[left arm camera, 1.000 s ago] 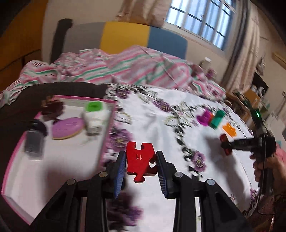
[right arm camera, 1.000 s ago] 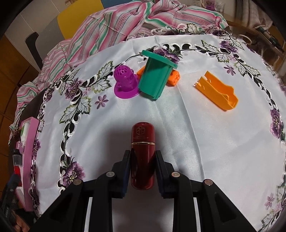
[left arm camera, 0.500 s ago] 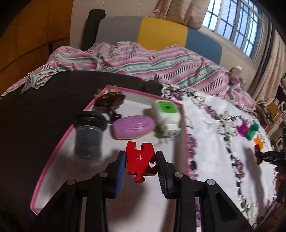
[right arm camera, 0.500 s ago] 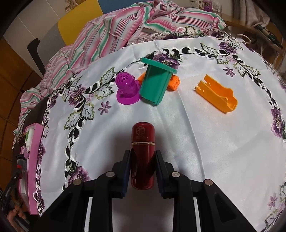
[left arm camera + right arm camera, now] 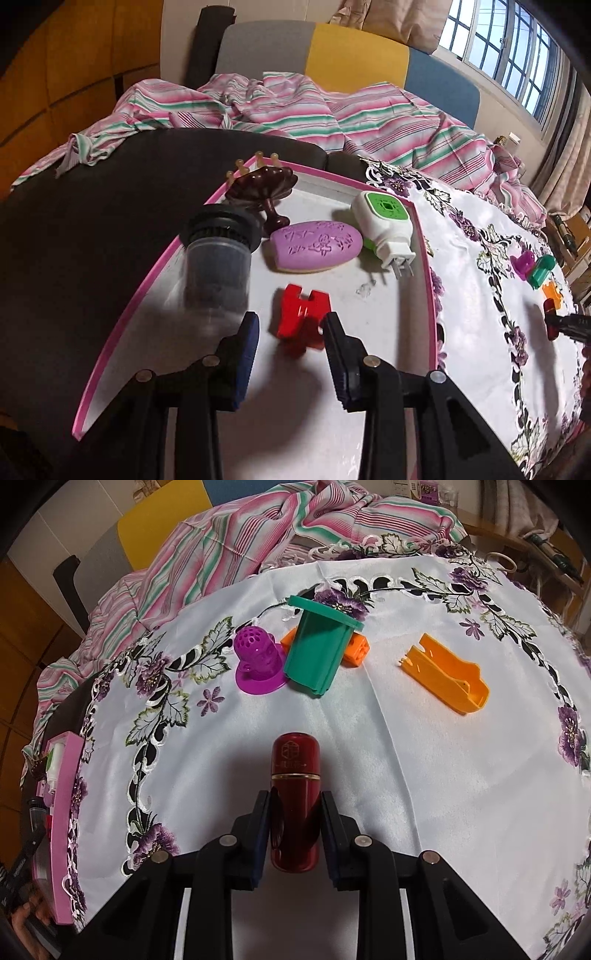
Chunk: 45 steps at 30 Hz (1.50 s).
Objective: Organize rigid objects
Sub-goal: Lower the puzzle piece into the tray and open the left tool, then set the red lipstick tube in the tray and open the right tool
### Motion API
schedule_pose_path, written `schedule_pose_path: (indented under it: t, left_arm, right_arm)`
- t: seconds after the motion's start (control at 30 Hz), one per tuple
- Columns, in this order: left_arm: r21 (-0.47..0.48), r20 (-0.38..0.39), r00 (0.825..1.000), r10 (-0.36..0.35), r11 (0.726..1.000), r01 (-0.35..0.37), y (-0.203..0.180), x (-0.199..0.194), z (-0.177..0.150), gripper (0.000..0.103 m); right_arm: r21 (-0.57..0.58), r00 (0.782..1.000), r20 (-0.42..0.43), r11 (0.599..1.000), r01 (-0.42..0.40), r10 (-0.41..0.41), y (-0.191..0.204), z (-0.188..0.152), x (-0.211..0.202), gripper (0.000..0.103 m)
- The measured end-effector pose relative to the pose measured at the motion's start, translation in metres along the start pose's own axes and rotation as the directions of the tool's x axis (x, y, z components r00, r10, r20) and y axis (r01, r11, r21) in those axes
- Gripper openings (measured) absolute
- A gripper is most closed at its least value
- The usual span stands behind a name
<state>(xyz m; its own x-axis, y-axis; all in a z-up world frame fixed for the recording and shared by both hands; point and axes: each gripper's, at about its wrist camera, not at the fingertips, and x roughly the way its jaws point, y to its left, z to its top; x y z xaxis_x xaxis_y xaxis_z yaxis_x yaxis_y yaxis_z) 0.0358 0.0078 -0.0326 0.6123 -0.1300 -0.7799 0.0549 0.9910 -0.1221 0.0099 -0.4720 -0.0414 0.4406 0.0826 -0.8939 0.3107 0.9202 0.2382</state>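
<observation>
My left gripper (image 5: 291, 325) is open over the pink-rimmed white tray (image 5: 147, 291). A red puzzle piece (image 5: 301, 317) sits blurred between its fingers, free of both pads, at the tray floor. My right gripper (image 5: 294, 812) is shut on a dark red capsule-shaped bottle (image 5: 295, 775), held above the floral tablecloth (image 5: 388, 757). That gripper also shows far right in the left wrist view (image 5: 554, 323).
The tray holds a clear jar with a black lid (image 5: 218, 254), a purple oval soap (image 5: 314, 245), a white and green plug-in device (image 5: 384, 221) and a brown stand (image 5: 264, 188). On the cloth lie a purple strainer (image 5: 258, 662), a green cup (image 5: 317, 646) and orange pieces (image 5: 447, 679).
My left gripper moved left from the cloth to over the tray, then opened and let go of the red puzzle piece. The right gripper keeps hold of the red bottle.
</observation>
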Motion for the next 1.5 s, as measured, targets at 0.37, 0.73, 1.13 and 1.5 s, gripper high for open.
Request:
schedule_pose_path:
  t: [0.37, 0.73, 1.13, 1.5]
  left_arm:
    - [-0.013, 0.034, 0.999, 0.031, 0.999, -0.031, -0.011, -0.035, -0.031, 0.042]
    - [0.003, 0.068, 0.996, 0.057, 0.998, -0.058, -0.012, -0.053, -0.037, 0.042]
    - [-0.031, 0.073, 0.993, 0.094, 0.995, -0.092, 0.013, -0.06, -0.044, 0.042]
    - [-0.049, 0.069, 0.993, 0.098, 0.994, -0.094, 0.02, -0.058, -0.045, 0.042]
  right_arm:
    - [-0.002, 0.979, 0.051, 0.981, -0.195, 0.195, 0.035, -0.008, -0.019, 0.026]
    - [-0.247, 0.895, -0.072, 0.861, -0.444, 0.441, 0.234, -0.053, -0.018, 0.026]
    - [-0.355, 0.935, -0.111, 0.865, -0.355, 0.338, 0.347, -0.077, 0.034, 0.026]
    - [-0.395, 0.961, -0.011, 0.881, -0.259, 0.277, 0.349, -0.077, 0.029, 0.055]
